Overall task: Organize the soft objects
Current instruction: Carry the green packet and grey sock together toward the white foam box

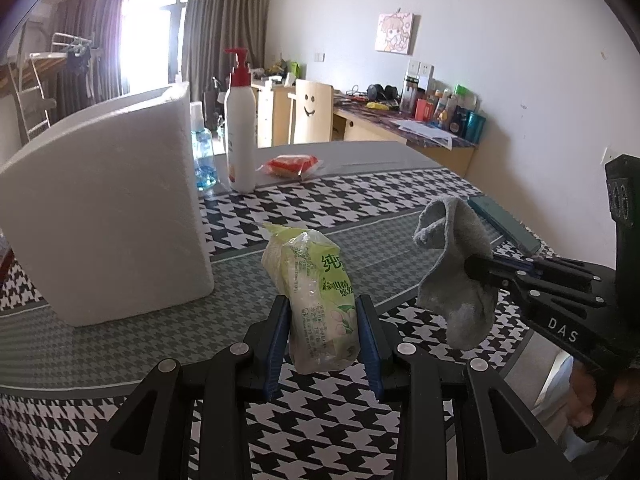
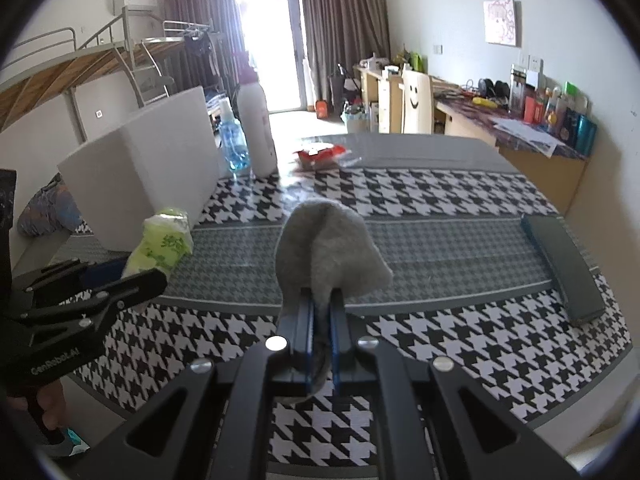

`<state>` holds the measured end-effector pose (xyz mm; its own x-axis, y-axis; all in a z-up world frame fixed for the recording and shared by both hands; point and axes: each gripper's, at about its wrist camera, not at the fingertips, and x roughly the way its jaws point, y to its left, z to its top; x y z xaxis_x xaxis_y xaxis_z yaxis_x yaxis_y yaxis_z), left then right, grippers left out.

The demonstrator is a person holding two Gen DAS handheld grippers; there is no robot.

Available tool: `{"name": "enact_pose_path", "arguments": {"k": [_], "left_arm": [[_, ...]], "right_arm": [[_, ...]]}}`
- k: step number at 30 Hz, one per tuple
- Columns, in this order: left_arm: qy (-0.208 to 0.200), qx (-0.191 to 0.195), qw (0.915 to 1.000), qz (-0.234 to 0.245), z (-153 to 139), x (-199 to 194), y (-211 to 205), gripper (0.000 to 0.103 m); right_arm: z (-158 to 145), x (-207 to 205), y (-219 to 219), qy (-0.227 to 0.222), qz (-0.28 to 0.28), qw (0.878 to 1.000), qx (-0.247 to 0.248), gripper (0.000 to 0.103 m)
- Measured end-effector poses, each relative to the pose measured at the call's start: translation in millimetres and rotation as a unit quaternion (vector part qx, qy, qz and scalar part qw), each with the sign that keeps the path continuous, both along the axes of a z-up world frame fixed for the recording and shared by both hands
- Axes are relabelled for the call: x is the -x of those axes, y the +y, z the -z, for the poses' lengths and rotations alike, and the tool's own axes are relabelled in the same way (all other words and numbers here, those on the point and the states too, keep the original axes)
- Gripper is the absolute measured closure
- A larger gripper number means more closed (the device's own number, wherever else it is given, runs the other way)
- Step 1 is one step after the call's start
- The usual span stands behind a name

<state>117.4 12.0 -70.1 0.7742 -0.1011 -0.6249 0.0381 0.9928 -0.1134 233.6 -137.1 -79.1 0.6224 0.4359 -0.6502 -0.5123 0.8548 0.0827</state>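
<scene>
My left gripper [image 1: 322,312] is shut on a green tissue pack [image 1: 316,292] and holds it above the houndstooth table [image 1: 360,196]. The pack also shows in the right wrist view [image 2: 162,246], held by the left gripper [image 2: 132,276]. My right gripper [image 2: 322,300] is shut on a grey sock [image 2: 328,240] that hangs above the table. In the left wrist view the sock [image 1: 452,264] droops from the right gripper [image 1: 474,266], to the right of the tissue pack. A white foam box [image 1: 108,208] stands at the left, also seen in the right wrist view [image 2: 148,176].
Behind the box stand a white pump bottle [image 1: 240,128] and a blue bottle [image 1: 204,152]. A red packet [image 1: 290,165] lies at the table's far side. A dark flat case [image 2: 564,268] lies near the right edge. A desk and chair stand beyond the table.
</scene>
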Motion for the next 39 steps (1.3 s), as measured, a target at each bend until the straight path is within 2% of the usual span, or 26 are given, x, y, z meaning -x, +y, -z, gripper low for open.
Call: {"name": "enact_pose_path", "arguments": {"k": [22,39], "left_arm": [[-0.048,-0.02,0.9986,-0.003,-28,16,6,0.068],[-0.075,-0.034,0.9966,-0.005,-48,15,9,0.068]], "right_arm": [[-32,16,3,-0.046,-0.009,0.999,-0.019,0.094],[-47,10,8,-0.066,-0.022,0.997,-0.029,0.094]]}}
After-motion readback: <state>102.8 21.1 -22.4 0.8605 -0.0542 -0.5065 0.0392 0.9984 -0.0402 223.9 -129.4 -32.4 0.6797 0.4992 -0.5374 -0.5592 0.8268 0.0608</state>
